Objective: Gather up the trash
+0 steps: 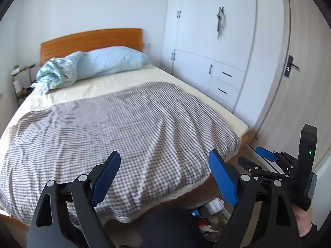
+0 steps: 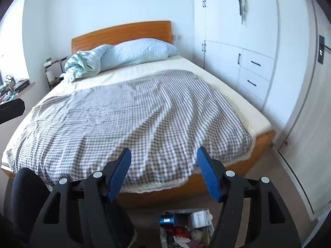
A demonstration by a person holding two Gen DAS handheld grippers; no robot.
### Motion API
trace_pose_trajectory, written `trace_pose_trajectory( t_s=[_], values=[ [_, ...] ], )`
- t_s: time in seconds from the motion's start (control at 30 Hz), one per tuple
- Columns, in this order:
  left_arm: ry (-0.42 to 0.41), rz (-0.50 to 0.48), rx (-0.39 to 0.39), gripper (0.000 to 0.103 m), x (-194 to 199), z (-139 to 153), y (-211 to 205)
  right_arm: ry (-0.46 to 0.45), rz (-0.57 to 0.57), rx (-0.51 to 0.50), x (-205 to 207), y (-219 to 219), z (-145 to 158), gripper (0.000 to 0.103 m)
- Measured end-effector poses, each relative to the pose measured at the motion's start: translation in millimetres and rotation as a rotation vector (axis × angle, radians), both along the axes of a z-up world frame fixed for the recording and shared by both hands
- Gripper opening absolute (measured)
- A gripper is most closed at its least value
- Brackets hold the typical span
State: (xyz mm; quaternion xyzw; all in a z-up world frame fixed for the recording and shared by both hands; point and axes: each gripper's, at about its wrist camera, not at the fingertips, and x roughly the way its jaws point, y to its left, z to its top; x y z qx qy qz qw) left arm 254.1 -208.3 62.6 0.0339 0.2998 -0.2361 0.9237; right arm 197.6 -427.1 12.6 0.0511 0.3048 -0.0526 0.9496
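My left gripper (image 1: 164,172) and right gripper (image 2: 164,171), blue ribbed pads spread with nothing between, hang above a rumpled checked blanket (image 2: 132,111) and a full trash bin (image 2: 186,229).

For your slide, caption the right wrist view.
Open right gripper above a full trash container, facing the bed.

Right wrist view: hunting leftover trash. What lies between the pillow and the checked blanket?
Only bare cream sheet between pillow and checked blanket; both views show it.
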Motion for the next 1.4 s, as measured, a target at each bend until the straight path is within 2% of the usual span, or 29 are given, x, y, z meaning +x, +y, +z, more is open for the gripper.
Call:
trace_pose_trajectory(
  t_s=[0.17, 0.27, 0.37, 0.47, 0.53, 0.7, 0.8, 0.9, 1.0, 1.07, 1.2, 1.33, 1.4],
  values=[
    [-0.138, 0.192, -0.009, 0.089, -19, 45, 89, -0.074, 0.124, -0.003, 17, 63, 39, 0.065],
    [-0.194, 0.292, -0.015, 0.091, -35, 64, 136, -0.115, 0.197, -0.006, 23, 105, 59, 0.069],
    [-0.253, 0.38, 0.015, 0.094, -54, 75, 172, -0.154, 0.266, -0.003, 23, 140, 72, 0.069],
    [-0.318, 0.497, 0.054, 0.095, -80, 78, 198, -0.208, 0.324, -0.039, 3, 166, 80, 0.069],
    [-0.346, 0.533, 0.041, 0.095, -97, 79, 212, -0.246, 0.351, -0.06, -16, 174, 81, 0.074],
    [-0.354, 0.534, 0.013, 0.095, -124, 76, 224, -0.304, 0.362, -0.11, -44, 174, 85, 0.079],
    [-0.371, 0.509, 0.007, 0.095, -131, 74, 217, -0.329, 0.315, -0.126, -47, 168, 88, 0.086],
    [-0.382, 0.498, -0.016, 0.095, -138, 71, 212, -0.341, 0.271, -0.098, -52, 165, 90, 0.086],
    [-0.415, 0.504, -0.001, 0.095, -152, 64, 206, -0.322, 0.238, -0.061, -61, 162, 88, 0.086],
    [-0.409, 0.519, 0.006, 0.095, -160, 56, 204, -0.327, 0.207, -0.063, -71, 161, 89, 0.086],
    [-0.376, 0.489, -0.013, 0.095, -184, 40, 197, -0.366, 0.162, -0.065, -98, 158, 94, 0.086],
    [-0.367, 0.461, 0.009, 0.095, -212, 26, 187, -0.372, 0.196, -0.014, -131, 160, 77, 0.09],
    [-0.356, 0.469, -0.018, 0.095, -227, 16, 189, -0.369, 0.237, -0.027, -147, 166, 61, 0.09]
  ],
)
